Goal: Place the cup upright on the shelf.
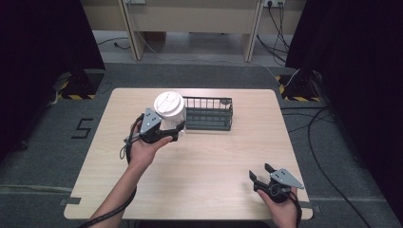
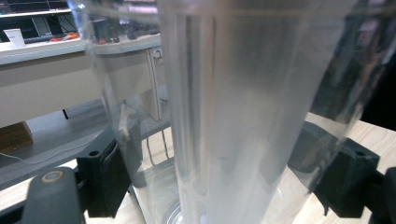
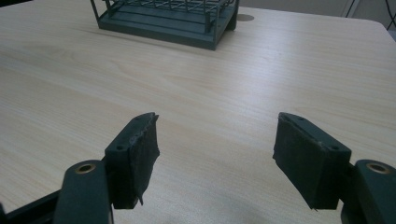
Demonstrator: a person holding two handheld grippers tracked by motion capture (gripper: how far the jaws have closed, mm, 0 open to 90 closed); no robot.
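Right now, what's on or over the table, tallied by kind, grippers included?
Clear cup with white lid: 1, held in the left gripper
Dark wire basket: 1
Grippers: 2, the left one and the right gripper, jaws apart with nothing between them
Total: 4

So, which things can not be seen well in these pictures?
- Cup contents: the high view shows its white lid on top; the left gripper view is too close and glary.
- Cup bottom: hidden behind the left tongs in the high view.
- Basket: its top is cut off in the right gripper view.
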